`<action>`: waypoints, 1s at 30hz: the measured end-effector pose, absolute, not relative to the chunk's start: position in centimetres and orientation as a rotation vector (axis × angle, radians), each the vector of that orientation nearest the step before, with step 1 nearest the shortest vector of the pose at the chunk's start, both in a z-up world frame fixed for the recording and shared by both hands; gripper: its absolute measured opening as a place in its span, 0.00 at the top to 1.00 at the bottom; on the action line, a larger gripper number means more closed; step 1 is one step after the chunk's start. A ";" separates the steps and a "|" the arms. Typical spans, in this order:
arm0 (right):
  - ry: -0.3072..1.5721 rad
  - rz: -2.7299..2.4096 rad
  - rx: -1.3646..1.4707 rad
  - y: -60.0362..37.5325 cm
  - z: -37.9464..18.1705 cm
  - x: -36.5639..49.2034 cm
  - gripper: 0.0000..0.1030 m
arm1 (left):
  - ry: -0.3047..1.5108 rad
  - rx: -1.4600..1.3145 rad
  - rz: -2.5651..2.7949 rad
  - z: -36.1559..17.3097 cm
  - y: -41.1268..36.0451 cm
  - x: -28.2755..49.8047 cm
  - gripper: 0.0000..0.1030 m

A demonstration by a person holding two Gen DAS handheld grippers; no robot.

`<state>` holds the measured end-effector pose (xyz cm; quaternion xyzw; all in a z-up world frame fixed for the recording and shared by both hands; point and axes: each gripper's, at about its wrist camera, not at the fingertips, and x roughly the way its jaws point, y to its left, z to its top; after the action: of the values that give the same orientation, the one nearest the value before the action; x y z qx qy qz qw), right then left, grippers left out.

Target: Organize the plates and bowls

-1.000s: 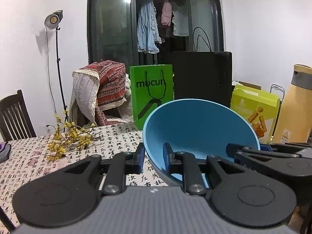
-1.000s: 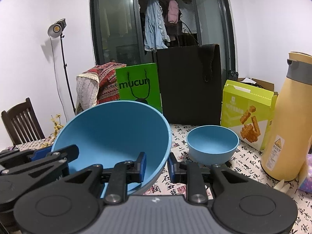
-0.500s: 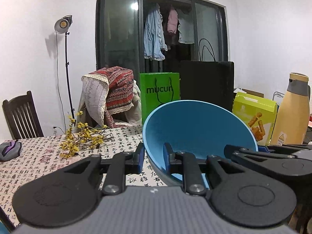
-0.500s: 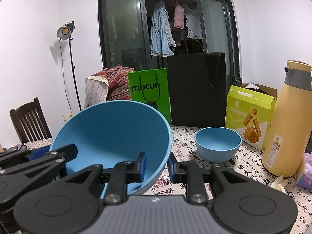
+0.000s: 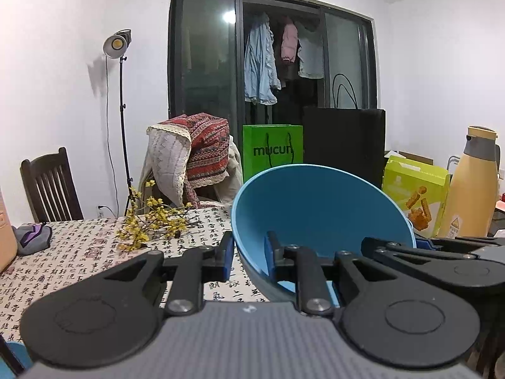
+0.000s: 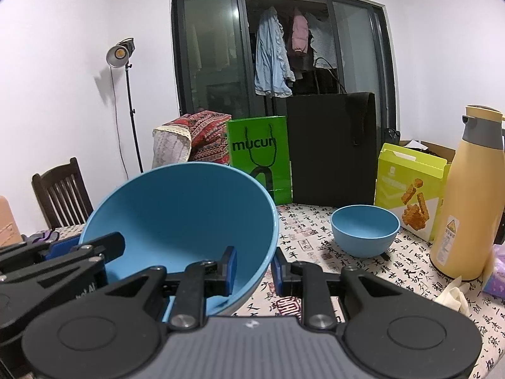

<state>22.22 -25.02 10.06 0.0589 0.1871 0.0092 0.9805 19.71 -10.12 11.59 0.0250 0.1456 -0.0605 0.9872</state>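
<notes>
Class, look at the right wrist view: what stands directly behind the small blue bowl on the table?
Behind the small blue bowl stand a black bag and a yellow-green snack box. The large blue bowl hides the table farther left.

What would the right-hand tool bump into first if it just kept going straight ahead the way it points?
Holding the big blue bowl, the right tool points slightly down over the table; probably the green bag, though the depth is unclear.
</notes>
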 end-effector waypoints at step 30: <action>0.358 0.125 0.096 -19.4 10.4 19.6 0.78 | 0.262 0.010 -0.017 12.1 -4.2 14.8 0.80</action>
<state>19.57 -19.44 10.44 0.0475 0.1780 0.0620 0.9809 14.79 -4.15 12.07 0.0051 0.1305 -0.0087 0.9914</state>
